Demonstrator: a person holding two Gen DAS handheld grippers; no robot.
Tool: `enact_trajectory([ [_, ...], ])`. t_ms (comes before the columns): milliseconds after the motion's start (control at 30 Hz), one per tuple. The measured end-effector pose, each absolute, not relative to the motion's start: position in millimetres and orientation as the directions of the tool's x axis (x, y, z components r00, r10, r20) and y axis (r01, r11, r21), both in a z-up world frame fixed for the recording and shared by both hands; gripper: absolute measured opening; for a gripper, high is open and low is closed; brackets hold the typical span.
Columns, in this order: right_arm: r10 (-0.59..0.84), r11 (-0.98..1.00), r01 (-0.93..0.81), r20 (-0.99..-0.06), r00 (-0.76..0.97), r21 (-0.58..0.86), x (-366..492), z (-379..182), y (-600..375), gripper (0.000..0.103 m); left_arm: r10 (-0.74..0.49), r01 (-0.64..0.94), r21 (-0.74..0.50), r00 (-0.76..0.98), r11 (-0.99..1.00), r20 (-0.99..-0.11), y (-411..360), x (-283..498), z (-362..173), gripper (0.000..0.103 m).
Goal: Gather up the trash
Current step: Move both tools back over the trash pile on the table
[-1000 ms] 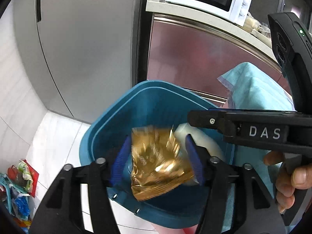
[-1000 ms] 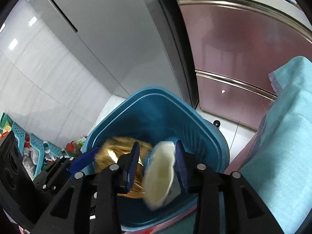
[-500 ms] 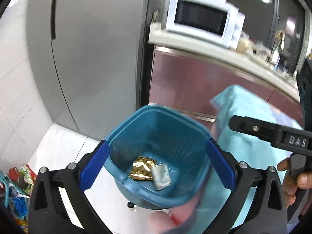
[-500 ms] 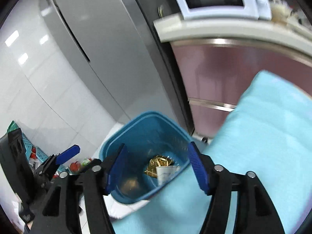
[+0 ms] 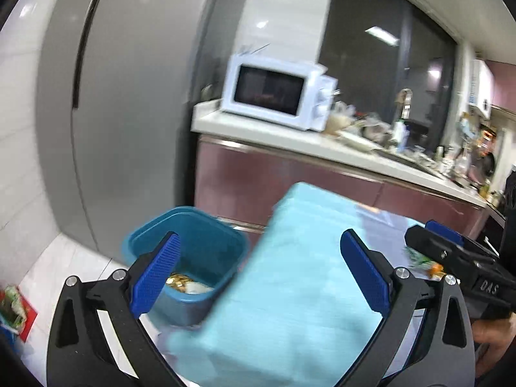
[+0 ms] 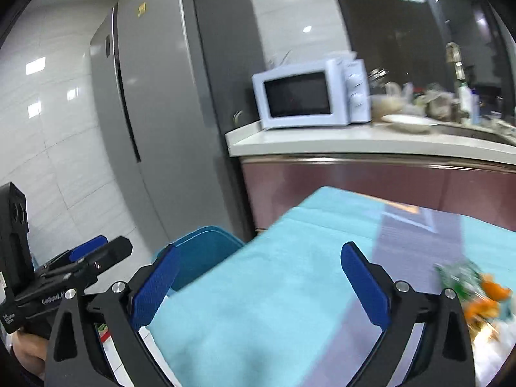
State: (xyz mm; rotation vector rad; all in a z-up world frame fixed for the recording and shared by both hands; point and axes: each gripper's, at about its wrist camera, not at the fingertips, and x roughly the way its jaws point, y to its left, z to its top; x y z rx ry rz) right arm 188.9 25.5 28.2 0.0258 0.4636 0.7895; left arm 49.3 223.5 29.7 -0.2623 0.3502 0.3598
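Both claws released, trash dropped
Left claw (image 5: 259, 275) and right claw (image 6: 258, 285), just opened and empty, should approach the green-orange wrappers (image 6: 474, 290) low.

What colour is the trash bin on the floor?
The trash bin is teal blue, clearest in the left wrist view.
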Motion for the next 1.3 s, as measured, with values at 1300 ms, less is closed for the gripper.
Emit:
enact_trajectory([
  [1300, 0.15, 0.987, -0.096, -0.531, 0.834, 0.129, 171, -50, -246, 0.079, -0.224, 0.261, 0.026, 0.871, 0.965, -0.436, -91, 182, -7, 0.097],
])
